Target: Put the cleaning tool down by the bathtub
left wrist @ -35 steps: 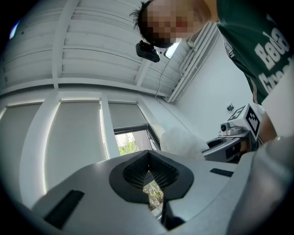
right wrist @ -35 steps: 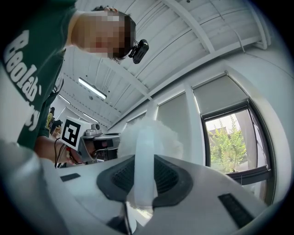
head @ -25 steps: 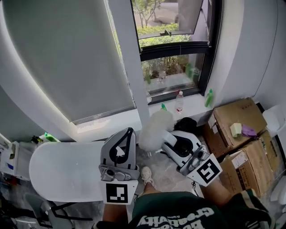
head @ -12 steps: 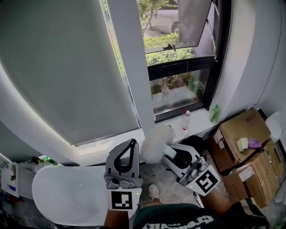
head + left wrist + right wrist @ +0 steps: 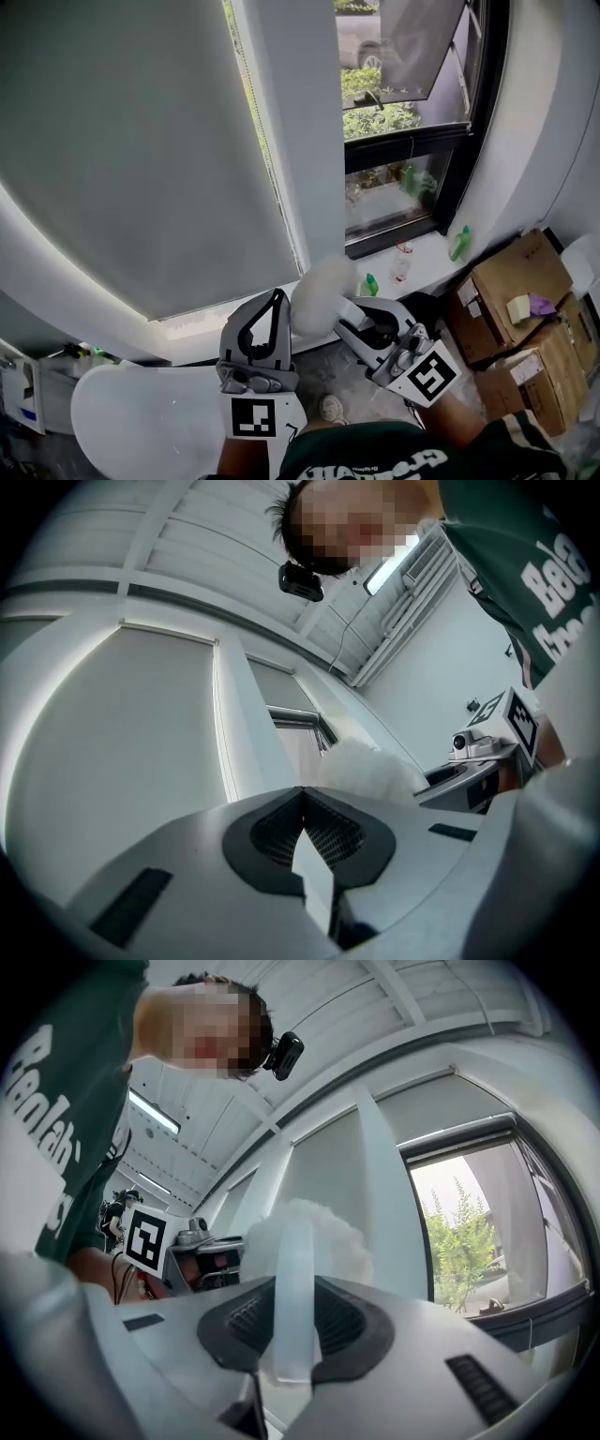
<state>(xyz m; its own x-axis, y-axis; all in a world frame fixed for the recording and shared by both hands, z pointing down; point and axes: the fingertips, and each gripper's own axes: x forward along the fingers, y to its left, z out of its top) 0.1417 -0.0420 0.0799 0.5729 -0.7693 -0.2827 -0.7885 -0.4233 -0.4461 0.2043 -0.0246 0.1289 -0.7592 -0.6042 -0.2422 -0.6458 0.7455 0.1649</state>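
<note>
Right gripper [image 5: 292,1330] clenched on translucent handle [image 5: 291,1279] of fluffy white duster [image 5: 323,289]. Handle sits between pads, fluffy head just past jaw tips, in air before window pillar [image 5: 300,141]. Left gripper [image 5: 302,832] jaws together, empty, just beside duster. White bathtub [image 5: 141,412] below left gripper.

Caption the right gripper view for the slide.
Right gripper shut on the cleaning tool's pale handle, its fluffy white head pointing up beside the window; left gripper alongside.
</note>
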